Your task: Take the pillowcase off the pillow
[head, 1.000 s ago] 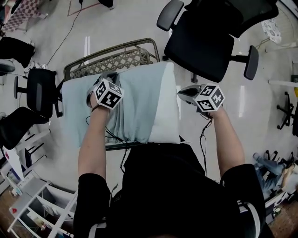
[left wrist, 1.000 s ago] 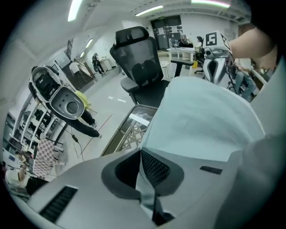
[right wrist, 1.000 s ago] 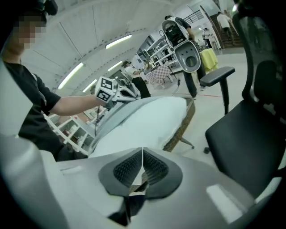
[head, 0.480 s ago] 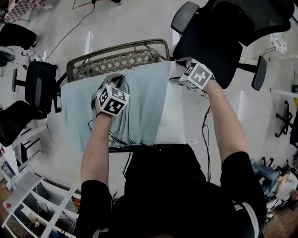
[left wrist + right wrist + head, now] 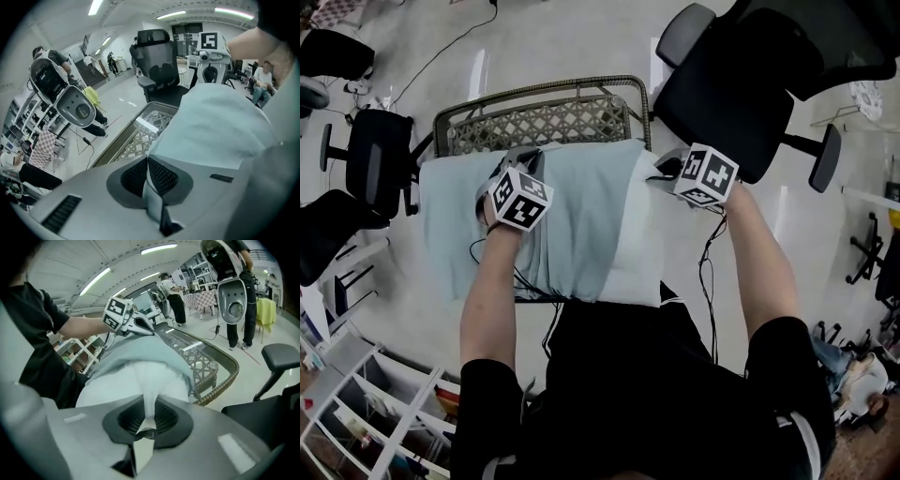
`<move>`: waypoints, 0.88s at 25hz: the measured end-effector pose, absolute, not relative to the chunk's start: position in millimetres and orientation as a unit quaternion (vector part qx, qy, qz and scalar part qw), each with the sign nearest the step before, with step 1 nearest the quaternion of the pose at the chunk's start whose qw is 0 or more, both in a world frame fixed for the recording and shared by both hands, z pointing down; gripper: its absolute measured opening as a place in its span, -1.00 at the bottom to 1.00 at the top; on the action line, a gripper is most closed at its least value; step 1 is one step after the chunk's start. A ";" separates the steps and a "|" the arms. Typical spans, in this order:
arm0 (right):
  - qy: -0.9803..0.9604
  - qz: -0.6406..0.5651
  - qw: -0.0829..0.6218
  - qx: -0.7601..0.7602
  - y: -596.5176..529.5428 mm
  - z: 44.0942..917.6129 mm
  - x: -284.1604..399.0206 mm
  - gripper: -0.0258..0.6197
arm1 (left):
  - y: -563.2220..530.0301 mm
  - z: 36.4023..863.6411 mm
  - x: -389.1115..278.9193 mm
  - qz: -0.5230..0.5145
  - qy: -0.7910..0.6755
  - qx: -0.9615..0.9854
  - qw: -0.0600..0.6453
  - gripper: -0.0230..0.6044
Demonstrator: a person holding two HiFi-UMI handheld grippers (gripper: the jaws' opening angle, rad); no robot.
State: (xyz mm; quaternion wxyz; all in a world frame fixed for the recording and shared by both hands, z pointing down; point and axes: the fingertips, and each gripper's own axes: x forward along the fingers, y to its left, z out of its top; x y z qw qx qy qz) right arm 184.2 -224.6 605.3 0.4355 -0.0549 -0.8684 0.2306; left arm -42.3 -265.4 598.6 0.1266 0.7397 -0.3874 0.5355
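re-gripping, the right gripper [image 5: 149, 416] has been moving along the bare white end of the pillow [image 5: 639, 246] toward its far corner. its jaws have just been closing and are now pinching white pillow fabric. the left gripper [image 5: 149, 174] is staying clamped on a fold of the pillowcase [image 5: 581, 202], which is spreading away beyond its fingers [image 5: 133, 177]. we are judging that the pull-apart is beginning. we are counting one wicker seat [image 5: 544, 122], one pillow, one pillowcase and two grippers.

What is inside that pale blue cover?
A white pillow. Only its right end shows, sticking out of the pillowcase; the rest is covered by the blue cloth, so how far it reaches inside cannot be seen.
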 end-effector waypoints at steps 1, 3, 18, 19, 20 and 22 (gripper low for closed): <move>-0.870 0.235 0.430 -0.058 -224.5 598.1 191.1 -0.79 | -261.9 596.2 -49.3 0.536 -0.391 0.738 0.127 -0.90; -0.871 0.242 0.422 -0.062 -223.2 587.7 202.0 -0.80 | -255.2 591.0 -70.0 0.542 -0.403 0.727 0.126 -0.90; -0.852 0.195 0.481 0.065 -237.4 590.7 228.1 -0.41 | -245.7 564.1 -94.1 0.535 -0.414 0.732 0.084 -0.73; -0.847 0.172 0.498 0.075 -242.3 589.5 227.7 -0.31 | -251.2 562.6 -77.5 0.520 -0.404 0.748 0.085 -0.63; -0.845 0.153 0.506 0.083 -247.2 586.0 225.0 -0.20 | -255.6 563.4 -62.6 0.507 -0.392 0.762 0.092 -0.55; -0.857 0.136 0.488 0.092 -255.6 571.2 208.5 -0.18 | -261.8 572.9 -41.7 0.498 -0.368 0.778 0.109 -0.42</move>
